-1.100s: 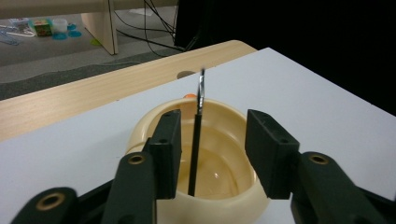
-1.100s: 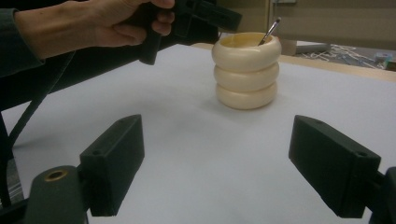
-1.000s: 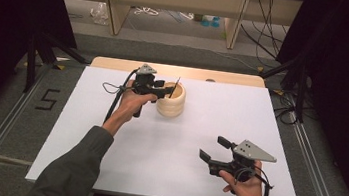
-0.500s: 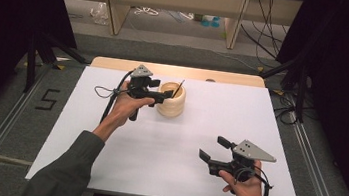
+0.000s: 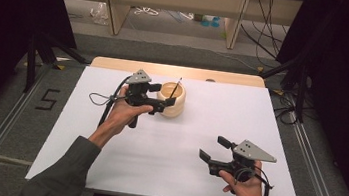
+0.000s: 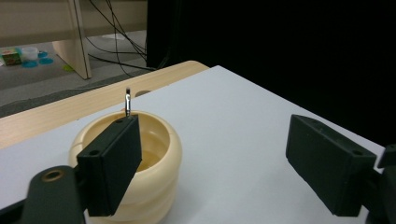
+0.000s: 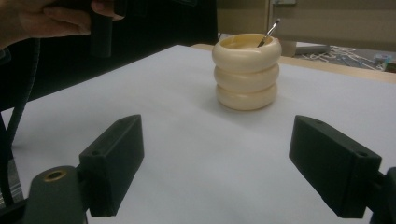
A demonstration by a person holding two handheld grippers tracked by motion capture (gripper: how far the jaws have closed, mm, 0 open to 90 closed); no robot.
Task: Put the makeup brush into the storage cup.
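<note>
Left tongs (image 5: pixel 160 98) opened beside a ribbed cream pot (image 5: pixel 172 101) on the white table (image 5: pixel 182 144), a thin dark-handled tool (image 5: pixel 176 87) standing inside it.

The left tongs' jaws had just been opening and stood wide apart with nothing gripped between them; in the left gripper view (image 6: pixel 212 163) one jaw overlapped the near side of the pot (image 6: pixel 154 154) while the other hung over bare table off to the side, and the tool's (image 6: pixel 127 100) tip rose just beyond the first jaw. The right tongs (image 5: pixel 212 150), held by the right hand (image 5: pixel 245 185) well apart from the pot and nearer the person, also gaped empty; seen along their jaws (image 7: pixel 215 163), the pot (image 7: pixel 246 70) sat ahead between them, the tool (image 7: pixel 269 31) leaning on its far rim, with the left hand (image 7: pixel 42 21) up beyond it.
</note>
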